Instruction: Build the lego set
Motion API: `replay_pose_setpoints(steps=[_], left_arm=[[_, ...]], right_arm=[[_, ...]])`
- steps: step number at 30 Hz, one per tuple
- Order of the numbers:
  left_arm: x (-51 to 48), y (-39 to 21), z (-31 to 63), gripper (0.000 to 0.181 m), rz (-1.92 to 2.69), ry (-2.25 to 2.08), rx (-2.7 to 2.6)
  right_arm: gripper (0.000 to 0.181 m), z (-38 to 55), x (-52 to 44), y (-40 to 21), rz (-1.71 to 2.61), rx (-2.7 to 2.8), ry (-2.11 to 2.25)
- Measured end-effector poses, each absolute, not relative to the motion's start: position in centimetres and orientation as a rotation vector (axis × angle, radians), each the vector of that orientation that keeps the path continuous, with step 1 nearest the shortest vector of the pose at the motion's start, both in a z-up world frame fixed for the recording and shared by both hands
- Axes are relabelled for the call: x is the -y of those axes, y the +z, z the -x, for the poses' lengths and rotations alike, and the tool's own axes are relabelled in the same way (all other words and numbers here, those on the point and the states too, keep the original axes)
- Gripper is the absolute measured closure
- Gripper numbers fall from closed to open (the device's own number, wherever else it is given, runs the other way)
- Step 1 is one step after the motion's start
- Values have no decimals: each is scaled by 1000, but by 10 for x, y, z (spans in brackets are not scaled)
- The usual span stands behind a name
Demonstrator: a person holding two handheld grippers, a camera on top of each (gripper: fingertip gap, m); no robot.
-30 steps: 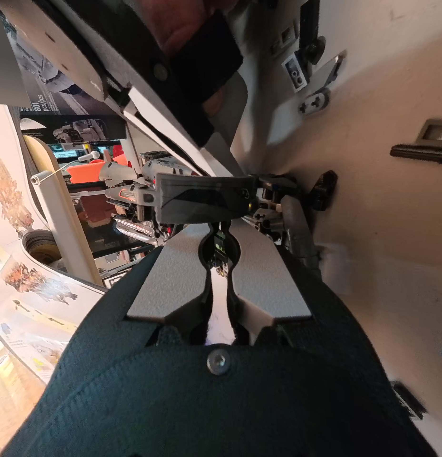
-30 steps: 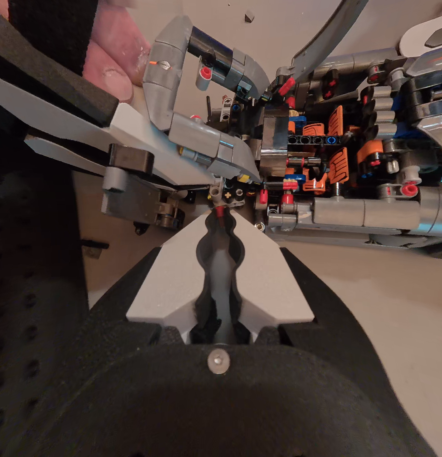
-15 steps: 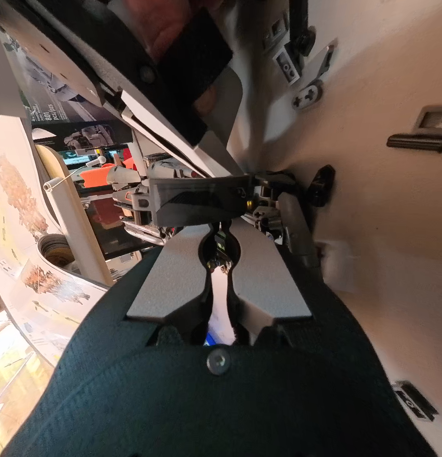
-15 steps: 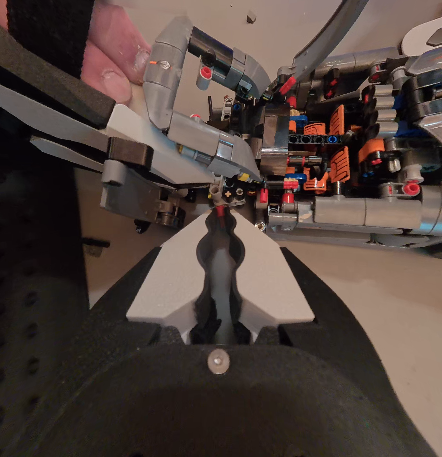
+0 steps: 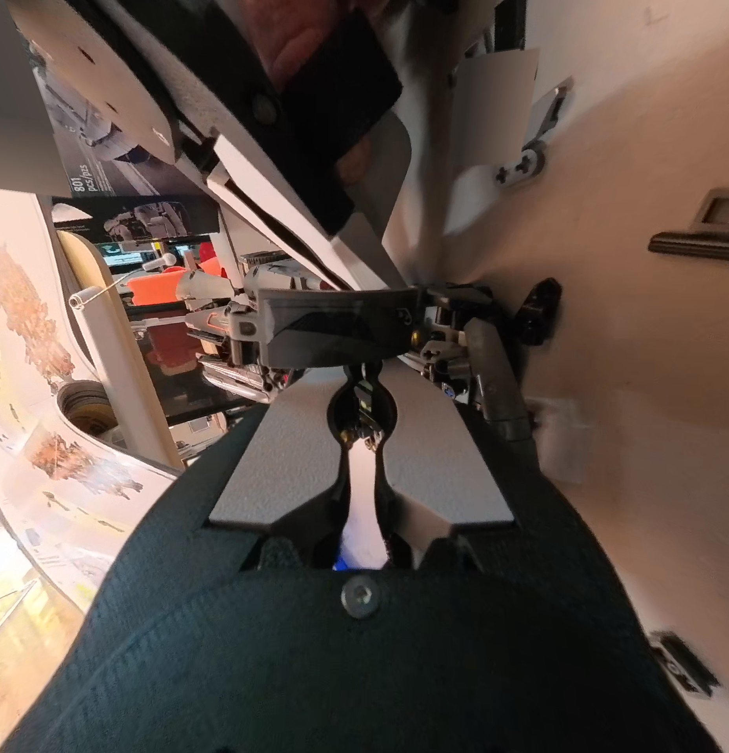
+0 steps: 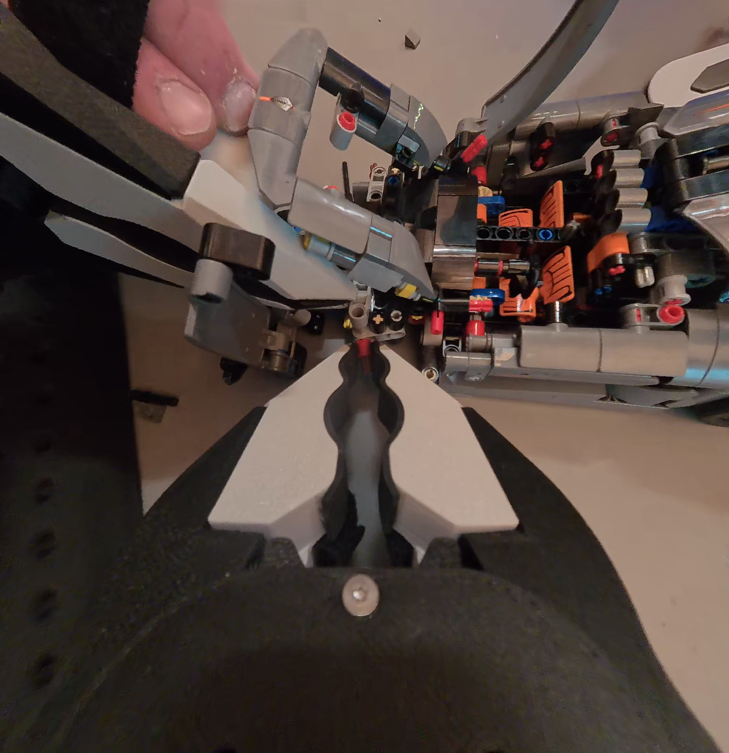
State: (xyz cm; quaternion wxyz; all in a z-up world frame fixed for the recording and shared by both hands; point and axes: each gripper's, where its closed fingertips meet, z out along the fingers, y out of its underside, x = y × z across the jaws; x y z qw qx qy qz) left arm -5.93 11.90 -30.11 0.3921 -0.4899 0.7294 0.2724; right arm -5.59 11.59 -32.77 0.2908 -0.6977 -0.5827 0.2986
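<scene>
A partly built grey, black and orange lego car lies on the pale table, filling the right of the right wrist view. My right gripper is shut on a small red pin at the car's near edge. My left gripper is shut on a black piece of the car's grey door assembly, just under a dark grey panel. In the right wrist view its fingers come in from the left. In the left wrist view the right gripper's fingers reach down from the upper left.
A person's hand grips the left tool. An open instruction booklet and the set's box stand at the left. Loose pieces lie on the table: a black bar, a grey connector, a black part. The grippers are tip to tip, or close to it.
Both grips hold as before. The left wrist view has shifted slightly and the loose pieces at the upper right have drifted in the frame. The right gripper has barely moved.
</scene>
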Motion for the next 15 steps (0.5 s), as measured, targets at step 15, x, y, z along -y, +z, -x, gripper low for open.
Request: replay_pose_setpoints(steps=[15], left_arm=[[-119, -304, 58, 181, 1280, 690, -1868]], right_arm=[[179, 57, -117, -330, 1864, 1554, 749]])
